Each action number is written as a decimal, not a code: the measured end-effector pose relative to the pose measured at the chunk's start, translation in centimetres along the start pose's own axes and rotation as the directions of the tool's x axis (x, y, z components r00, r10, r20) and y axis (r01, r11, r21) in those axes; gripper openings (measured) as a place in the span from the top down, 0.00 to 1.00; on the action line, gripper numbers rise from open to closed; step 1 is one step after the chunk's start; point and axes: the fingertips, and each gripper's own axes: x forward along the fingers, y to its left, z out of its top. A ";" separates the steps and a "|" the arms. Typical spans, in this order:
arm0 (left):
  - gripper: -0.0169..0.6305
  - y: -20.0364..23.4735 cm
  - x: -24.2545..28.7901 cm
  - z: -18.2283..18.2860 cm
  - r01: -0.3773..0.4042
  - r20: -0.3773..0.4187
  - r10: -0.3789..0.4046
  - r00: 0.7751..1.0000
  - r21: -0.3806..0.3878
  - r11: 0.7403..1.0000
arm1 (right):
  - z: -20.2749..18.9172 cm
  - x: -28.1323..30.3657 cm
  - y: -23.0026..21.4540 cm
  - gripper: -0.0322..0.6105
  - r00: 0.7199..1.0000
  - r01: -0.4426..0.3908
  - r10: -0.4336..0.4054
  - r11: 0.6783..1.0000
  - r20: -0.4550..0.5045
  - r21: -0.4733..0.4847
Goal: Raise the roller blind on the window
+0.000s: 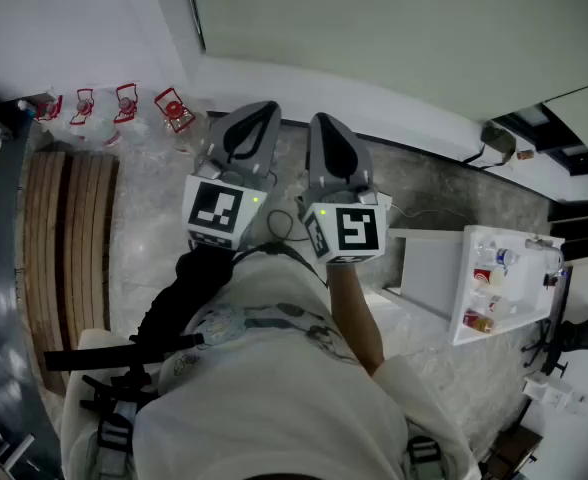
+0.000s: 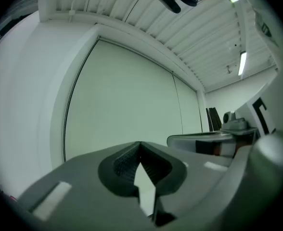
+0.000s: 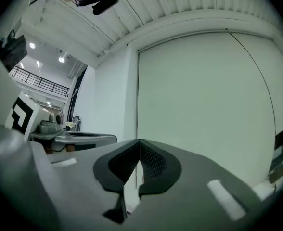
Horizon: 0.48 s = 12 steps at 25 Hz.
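Now | left gripper (image 1: 257, 109), right gripper (image 1: 324, 120) closed empty | roller blind (image 1: 374, 28) down | bench (image 1: 69, 228) left; cart (image 1: 424, 268) right

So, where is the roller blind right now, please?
The roller blind fills the head view's top, directly ahead of the left gripper and right gripper.

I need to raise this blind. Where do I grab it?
The blind is a flat sheet, nothing to pinch. Likely the thin dark line down its left edge is the pull cord: come level from the front, right gripper opened, jaws either side of it.
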 end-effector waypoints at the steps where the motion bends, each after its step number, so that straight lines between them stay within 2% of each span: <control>1: 0.98 0.0 0.1 0.0 0.000 0.004 0.000 1.000 0.000 1.000 | 0.0 0.0 0.0 0.95 1.000 -0.002 0.002 1.000 -0.002 0.000; 12: 0.98 -2.3 1.4 -0.5 -0.001 -0.017 0.001 1.000 0.012 1.000 | -0.5 -1.1 -2.1 0.95 1.000 -0.026 0.026 0.999 0.003 0.024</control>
